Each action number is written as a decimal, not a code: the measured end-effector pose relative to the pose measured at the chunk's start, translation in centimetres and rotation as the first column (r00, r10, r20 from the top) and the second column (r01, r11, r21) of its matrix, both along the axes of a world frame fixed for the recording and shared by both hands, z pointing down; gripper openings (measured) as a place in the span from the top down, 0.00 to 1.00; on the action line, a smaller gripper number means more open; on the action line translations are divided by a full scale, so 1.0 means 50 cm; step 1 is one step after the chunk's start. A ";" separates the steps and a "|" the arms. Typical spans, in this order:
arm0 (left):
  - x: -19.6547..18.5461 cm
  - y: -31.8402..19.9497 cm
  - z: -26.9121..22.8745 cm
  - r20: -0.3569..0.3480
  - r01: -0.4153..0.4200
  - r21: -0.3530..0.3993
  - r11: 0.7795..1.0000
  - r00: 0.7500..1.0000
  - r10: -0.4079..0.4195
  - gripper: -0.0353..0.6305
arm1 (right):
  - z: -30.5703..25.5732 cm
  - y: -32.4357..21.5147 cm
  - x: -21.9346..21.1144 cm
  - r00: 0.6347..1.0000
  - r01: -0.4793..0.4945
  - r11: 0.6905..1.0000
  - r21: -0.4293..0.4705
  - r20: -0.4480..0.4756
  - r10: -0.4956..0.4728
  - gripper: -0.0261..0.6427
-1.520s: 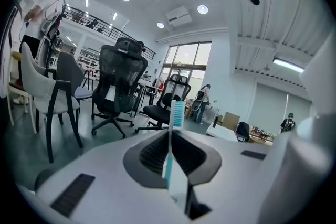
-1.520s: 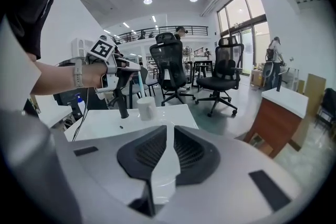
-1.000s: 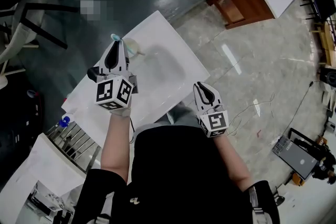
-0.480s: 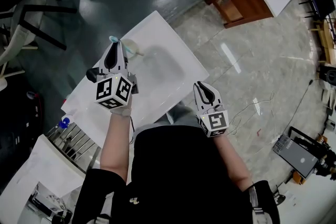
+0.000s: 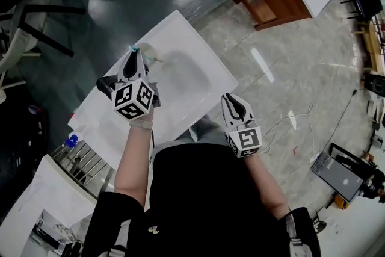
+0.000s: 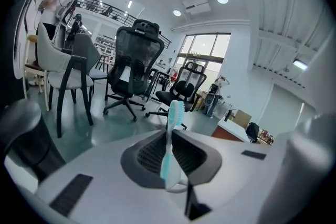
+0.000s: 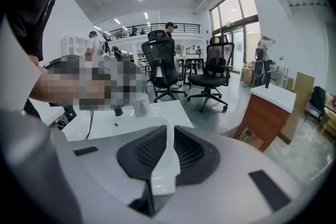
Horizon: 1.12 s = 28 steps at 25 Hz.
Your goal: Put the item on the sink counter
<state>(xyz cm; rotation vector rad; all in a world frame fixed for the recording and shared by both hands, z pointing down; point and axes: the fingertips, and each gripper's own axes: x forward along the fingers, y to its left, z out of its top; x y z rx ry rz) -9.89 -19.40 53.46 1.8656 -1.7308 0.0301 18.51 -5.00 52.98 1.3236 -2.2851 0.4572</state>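
Note:
My left gripper (image 5: 133, 54) is shut on a white and teal toothbrush (image 5: 133, 48), held above the back left part of the white sink counter (image 5: 198, 45), close to a pale cup (image 5: 151, 53). In the left gripper view the toothbrush (image 6: 173, 123) stands upright between the closed jaws of that gripper (image 6: 170, 162), bristle end up. My right gripper (image 5: 231, 100) hangs by the counter's near right edge. Its jaws (image 7: 168, 139) are shut with nothing between them. The right gripper view shows the counter (image 7: 170, 110) and the cup (image 7: 140, 107) ahead.
The basin (image 5: 187, 80) is sunk in the counter's middle. A wire rack (image 5: 85, 161) and a blue-capped bottle (image 5: 71, 141) stand at the lower left. A second sink on a wooden cabinet (image 5: 283, 0) is at the upper right. Chairs (image 5: 33, 15) stand at the far left.
My left gripper has shifted slightly right and toward me with the toothbrush still in it. The right gripper has stayed in place.

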 end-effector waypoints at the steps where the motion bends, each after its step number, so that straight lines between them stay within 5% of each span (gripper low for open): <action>1: -0.002 0.002 0.007 -0.005 0.006 -0.010 1.000 1.000 -0.006 0.89 | 0.001 0.001 0.000 1.000 -0.001 1.000 0.000 -0.001 0.001 0.87; 17: -0.010 0.006 0.049 0.006 0.018 -0.083 0.996 1.000 -0.017 0.89 | -0.002 0.006 -0.001 1.000 0.000 1.000 0.005 -0.008 0.000 0.87; 23: -0.008 0.004 0.046 0.006 0.016 -0.092 0.996 1.000 -0.015 0.74 | -0.006 0.000 -0.005 1.000 0.007 1.000 0.014 -0.002 -0.007 0.87; 28: 0.010 0.008 0.005 0.005 0.000 -0.056 0.998 1.000 0.001 0.71 | -0.020 -0.011 -0.010 0.999 0.030 0.999 0.036 0.014 -0.030 0.87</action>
